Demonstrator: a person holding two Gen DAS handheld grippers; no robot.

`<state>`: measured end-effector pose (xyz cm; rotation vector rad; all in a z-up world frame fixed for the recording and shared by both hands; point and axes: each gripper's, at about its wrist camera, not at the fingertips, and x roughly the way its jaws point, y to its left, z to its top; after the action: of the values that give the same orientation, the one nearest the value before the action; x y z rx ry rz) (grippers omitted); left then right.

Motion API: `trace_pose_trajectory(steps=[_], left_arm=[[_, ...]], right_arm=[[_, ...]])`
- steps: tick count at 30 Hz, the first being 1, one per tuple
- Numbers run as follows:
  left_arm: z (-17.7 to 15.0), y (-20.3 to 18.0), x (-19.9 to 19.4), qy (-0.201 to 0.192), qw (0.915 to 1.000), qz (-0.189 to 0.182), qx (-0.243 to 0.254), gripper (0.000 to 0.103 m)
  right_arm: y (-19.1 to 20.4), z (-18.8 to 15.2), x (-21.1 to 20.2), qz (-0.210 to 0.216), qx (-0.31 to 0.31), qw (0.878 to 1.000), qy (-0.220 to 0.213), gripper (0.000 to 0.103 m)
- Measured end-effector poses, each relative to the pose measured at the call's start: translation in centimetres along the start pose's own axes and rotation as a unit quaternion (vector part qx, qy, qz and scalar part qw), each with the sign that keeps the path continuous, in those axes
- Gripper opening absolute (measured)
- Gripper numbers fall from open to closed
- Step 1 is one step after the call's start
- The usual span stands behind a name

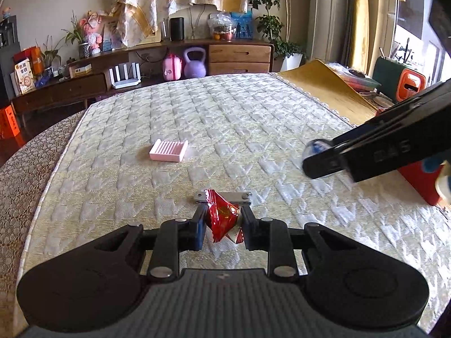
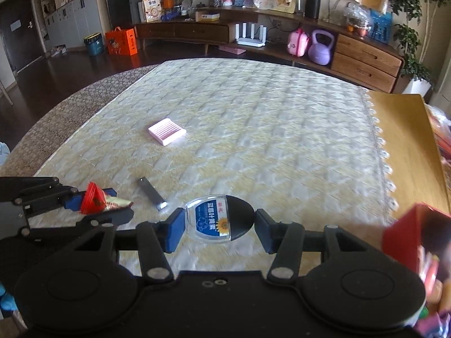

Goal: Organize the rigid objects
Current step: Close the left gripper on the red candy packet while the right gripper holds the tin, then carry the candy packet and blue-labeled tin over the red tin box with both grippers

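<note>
My left claw (image 1: 222, 219) is clamped on the red candy wrapper (image 1: 222, 214), jaws narrow, pads pressing the crinkled foil from both sides. It sits low over the quilted bed (image 1: 225, 118), at the near edge.

My right claw (image 2: 220, 222) is holding the clear bottle with the black cap (image 2: 218, 219) crosswise between the pads: cap end toward the right pad, label facing up. The picture is blurred.

The red box (image 2: 414, 231) sits at the near right, just right of the right claw. It looks like the drop spot, but that's my guess. The bottle's long axis runs left to right, so it points roughly at the box.

Left on the bed:
- Grey metal bar (image 2: 152, 194), possibly nail clippers. It lies just beyond the candy in the left wrist view, long axis left to right there. In the right wrist view it sits between the two claws.
- Pink ribbed soap dish (image 1: 169, 149), further out, left of centre, well apart from both claws.

The left claw is nearer the bar and the right is nearer the box. I'd unload the right first and let the left follow across.
</note>
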<state>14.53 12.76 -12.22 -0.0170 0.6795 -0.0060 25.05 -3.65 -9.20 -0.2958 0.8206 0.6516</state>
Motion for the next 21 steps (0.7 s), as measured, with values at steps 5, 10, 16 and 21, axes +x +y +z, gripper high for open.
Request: trace_pose_trajectory(steps=[5,10,16,21], left_arm=[[0.4,-0.9,-1.4,0.003,0.9998,-0.015,-0.010,0.025],[1.7,-2.4,-3.0,-0.001,0.9994,-0.033,-0.012,0.025],[3.3,-4.1,-4.1,0.004,0.9975,-0.064,-0.028,0.025],[4.6,-6.1,-4.9,0.000,0.9966,-0.079,-0.020,0.025]], right_arm=[[-0.5,-1.0,-2.9,0.001,0.005,1.000,-0.012,0.052],[-1.3,-2.1,-5.9,0.001,0.007,1.000,-0.025,0.052],[-3.0,-3.3,-8.9,-0.010,0.020,0.999,-0.041,0.052],[-5.0,-4.7,-10.9,-0.025,0.035,0.998,-0.051,0.052]])
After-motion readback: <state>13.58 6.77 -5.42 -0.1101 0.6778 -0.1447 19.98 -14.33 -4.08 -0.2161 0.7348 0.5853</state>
